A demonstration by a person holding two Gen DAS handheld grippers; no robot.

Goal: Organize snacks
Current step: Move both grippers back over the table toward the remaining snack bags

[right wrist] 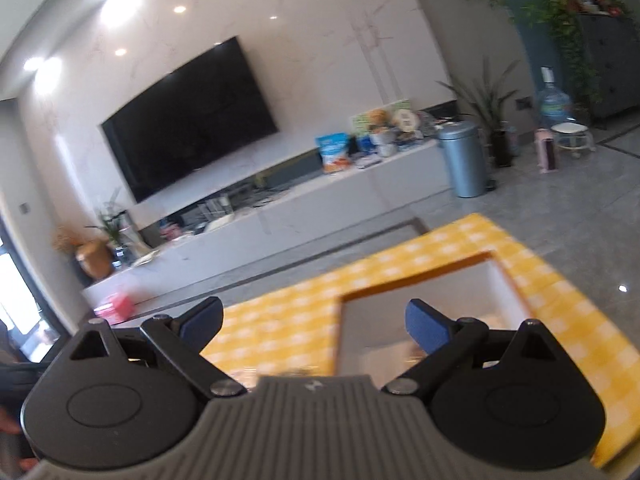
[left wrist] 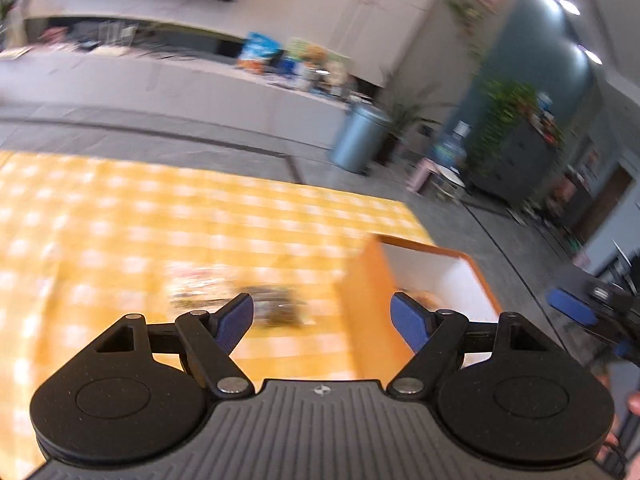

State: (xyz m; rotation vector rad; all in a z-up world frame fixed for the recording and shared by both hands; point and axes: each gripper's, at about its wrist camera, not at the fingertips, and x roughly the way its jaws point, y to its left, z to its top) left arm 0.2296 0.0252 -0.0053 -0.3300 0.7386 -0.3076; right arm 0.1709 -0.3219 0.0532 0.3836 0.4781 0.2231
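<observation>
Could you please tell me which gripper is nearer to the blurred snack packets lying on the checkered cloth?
Left. The left gripper, open and empty, hangs just above the snack packets, left of the orange box. The right gripper, also open, is over the box, packets barely visible below it.

I see a yellow-and-white checked cloth (left wrist: 120, 216) across the left of the frame, an orange box (left wrist: 364, 304) with a white inside at lower right, and blue pads (left wrist: 236, 322) on my black left gripper (left wrist: 322, 320). Upper right, the bin (right wrist: 466, 160) is silver-blue.
</observation>
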